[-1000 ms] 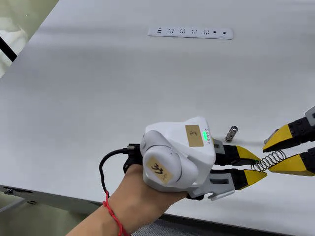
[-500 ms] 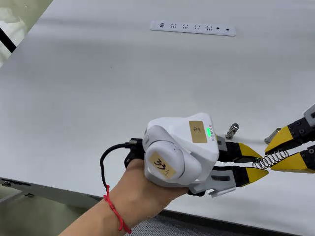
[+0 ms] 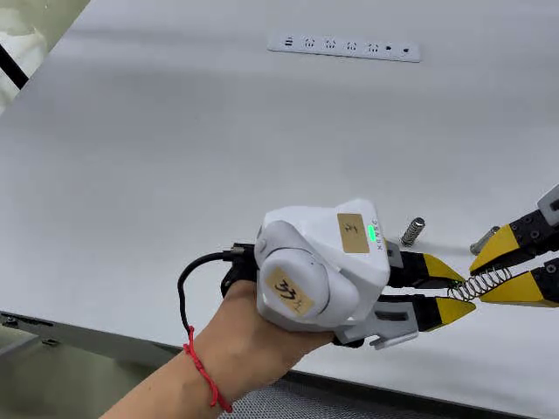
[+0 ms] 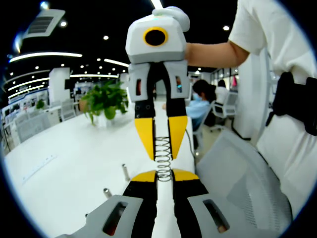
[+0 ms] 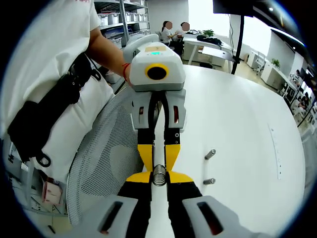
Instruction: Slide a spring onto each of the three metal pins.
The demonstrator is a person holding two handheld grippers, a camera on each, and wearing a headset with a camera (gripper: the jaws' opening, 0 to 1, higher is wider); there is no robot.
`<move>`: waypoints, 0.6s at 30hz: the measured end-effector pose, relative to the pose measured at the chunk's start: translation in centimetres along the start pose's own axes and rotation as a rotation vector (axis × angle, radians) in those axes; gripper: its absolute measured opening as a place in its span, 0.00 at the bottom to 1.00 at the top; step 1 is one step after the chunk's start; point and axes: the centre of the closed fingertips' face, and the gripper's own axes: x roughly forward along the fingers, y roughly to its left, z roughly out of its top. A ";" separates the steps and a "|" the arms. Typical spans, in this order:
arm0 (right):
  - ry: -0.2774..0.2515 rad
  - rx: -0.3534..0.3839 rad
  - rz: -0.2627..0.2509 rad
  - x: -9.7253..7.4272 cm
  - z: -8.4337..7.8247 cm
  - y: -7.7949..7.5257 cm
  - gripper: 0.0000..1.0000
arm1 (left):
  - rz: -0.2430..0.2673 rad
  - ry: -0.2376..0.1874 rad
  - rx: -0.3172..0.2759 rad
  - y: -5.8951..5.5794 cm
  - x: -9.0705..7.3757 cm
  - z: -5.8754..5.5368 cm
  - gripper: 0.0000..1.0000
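Over the near edge of the white workbench (image 3: 175, 175), the white left gripper with yellow-tipped jaws (image 3: 463, 294) and the matching right gripper (image 3: 480, 279) each pinch 1 end of the thin coiled steel spring (image 4: 163, 153). Its long axis runs level from gripper to gripper, left to right. Pulling apart would likely stretch it, and a slack pinch could flick it off the edge. A ribbed grey metal pin (image 3: 411, 231) and a plain metal pin (image 3: 483, 240) rest just beyond.

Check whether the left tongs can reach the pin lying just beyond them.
Probably not yet. The way to the pin looks free, but the left tongs are shut on one end of the spring, and the right tongs grip the other end.
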 end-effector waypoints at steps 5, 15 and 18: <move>0.002 0.001 -0.001 0.0 0.1 0.1 0.12 | -0.003 0.004 0.005 0.0 0.1 -0.1 0.11; 0.001 0.001 -0.003 0.0 0.5 0.2 0.12 | -0.009 0.007 -0.001 -0.1 0.1 -0.1 0.11; 0.001 0.002 -0.003 0.0 0.4 0.3 0.12 | -0.010 0.009 -0.004 -0.1 0.2 -0.1 0.11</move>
